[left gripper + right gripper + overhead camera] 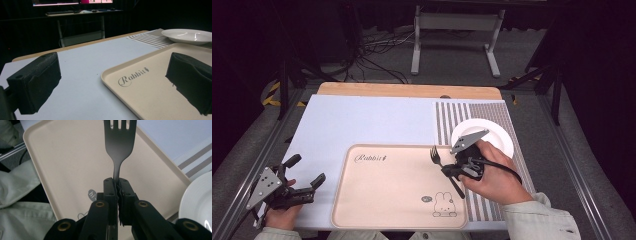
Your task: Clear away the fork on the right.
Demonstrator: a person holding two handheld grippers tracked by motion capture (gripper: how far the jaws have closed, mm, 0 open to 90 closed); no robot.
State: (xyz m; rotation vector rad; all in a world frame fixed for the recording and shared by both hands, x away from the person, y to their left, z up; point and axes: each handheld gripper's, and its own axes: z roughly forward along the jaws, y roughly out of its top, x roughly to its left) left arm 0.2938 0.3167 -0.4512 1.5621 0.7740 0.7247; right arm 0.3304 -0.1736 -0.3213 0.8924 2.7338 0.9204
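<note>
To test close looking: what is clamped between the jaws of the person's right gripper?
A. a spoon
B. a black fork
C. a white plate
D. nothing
B: in the right gripper view the right gripper pinches the black fork by its handle, above the beige tray.

Black fork (119, 147), clamped by its handle, tines out, above the tray's right edge.

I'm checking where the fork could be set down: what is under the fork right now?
The fork, clamped in the right gripper, hangs over the beige tray. The tray shows bare around it; the strip directly beneath the fork is covered from view.
</note>
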